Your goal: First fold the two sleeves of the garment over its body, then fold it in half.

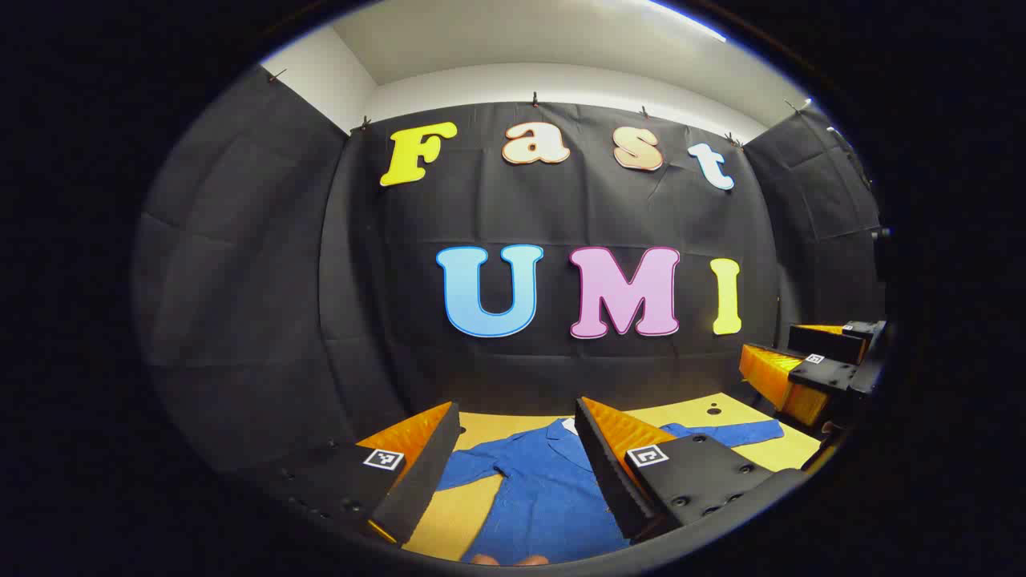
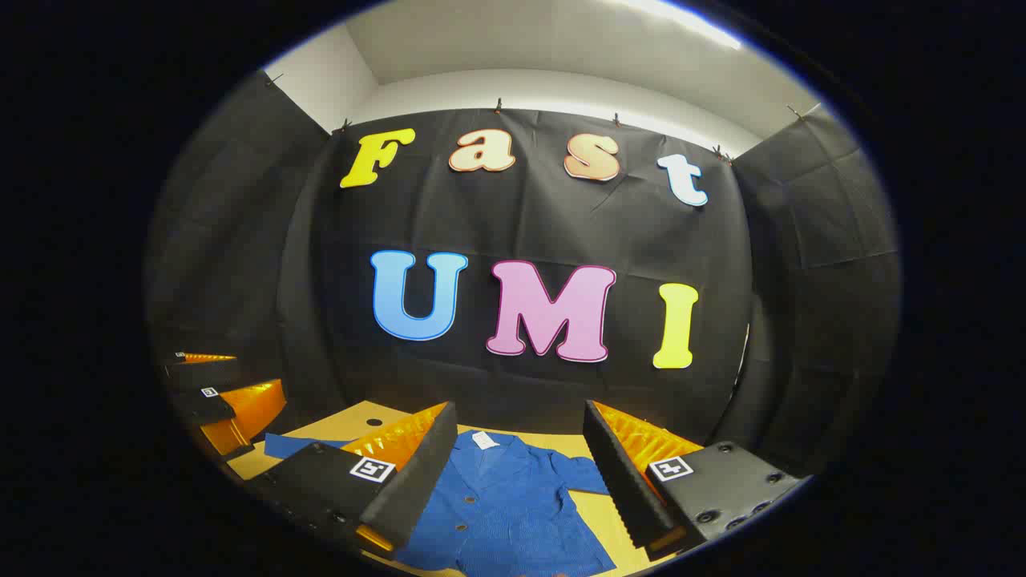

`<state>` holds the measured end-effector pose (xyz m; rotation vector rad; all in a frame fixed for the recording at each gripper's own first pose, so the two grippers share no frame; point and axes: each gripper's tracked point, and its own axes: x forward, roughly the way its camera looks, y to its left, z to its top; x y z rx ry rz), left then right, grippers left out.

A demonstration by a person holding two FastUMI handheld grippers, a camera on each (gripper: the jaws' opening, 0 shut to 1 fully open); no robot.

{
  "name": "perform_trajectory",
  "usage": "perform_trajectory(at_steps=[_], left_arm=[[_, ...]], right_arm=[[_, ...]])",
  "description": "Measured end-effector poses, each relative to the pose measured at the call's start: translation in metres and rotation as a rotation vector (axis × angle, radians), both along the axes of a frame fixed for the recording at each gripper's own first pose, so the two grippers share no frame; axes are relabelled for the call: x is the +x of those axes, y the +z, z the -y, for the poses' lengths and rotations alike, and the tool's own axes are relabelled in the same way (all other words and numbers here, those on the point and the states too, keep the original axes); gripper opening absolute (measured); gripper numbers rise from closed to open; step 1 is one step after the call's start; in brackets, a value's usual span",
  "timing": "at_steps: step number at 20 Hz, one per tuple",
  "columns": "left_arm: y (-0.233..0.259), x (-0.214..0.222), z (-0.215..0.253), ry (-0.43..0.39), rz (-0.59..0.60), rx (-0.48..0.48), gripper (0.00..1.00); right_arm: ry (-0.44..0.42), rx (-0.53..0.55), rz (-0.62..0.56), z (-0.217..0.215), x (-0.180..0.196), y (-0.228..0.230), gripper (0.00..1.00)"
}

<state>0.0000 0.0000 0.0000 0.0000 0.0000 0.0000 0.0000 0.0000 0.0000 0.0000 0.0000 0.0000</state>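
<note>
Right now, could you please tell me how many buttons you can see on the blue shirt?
2, in the right gripper view: one button on the blue shirt at mid-chest, another just below it. More may be hidden behind the right gripper or out of frame.

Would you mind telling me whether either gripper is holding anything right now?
Nothing is held: the left gripper and right gripper are open above the blue shirt, lying flat on the table.

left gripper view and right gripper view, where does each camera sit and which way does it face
Left gripper view: rides on the left gripper, facing the wall over the blue button-front cloth garment; its own open fingers show, the right gripper farther right.
Right gripper view: rides on the right gripper, same heading; own open fingers, the left gripper at left.
Shared: garment, yellow table.
</note>
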Motion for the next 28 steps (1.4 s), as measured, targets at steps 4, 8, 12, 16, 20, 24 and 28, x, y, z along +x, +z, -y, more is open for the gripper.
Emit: perform_trajectory(at_steps=[4,8,12,16,20,24,28], left_arm=[[0.003,-0.001,0.005,-0.021,0.009,0.008,0.83],[0.007,-0.004,0.010,-0.049,0.020,0.015,0.83],[0.014,-0.012,0.008,-0.068,0.042,0.031,0.83],[0.014,-0.024,-0.003,-0.069,0.057,0.027,0.83],[0.012,-0.031,-0.006,-0.104,0.062,0.006,0.83],[0.011,-0.028,-0.001,-0.099,0.057,0.014,0.83],[0.017,-0.022,0.019,-0.123,0.075,0.005,0.83]], right_arm=[[0.004,0.009,-0.011,-0.001,-0.002,-0.003,0.99],[0.003,0.021,0.008,-0.004,-0.006,0.006,0.99],[0.002,0.010,0.013,-0.011,-0.016,0.008,0.99],[-0.013,0.001,0.010,-0.015,-0.026,0.010,0.99],[-0.048,-0.012,0.005,-0.014,-0.037,0.012,0.92],[-0.054,-0.022,-0.003,-0.008,-0.036,0.010,0.92],[-0.045,-0.023,-0.033,0.004,-0.022,-0.003,0.99]])
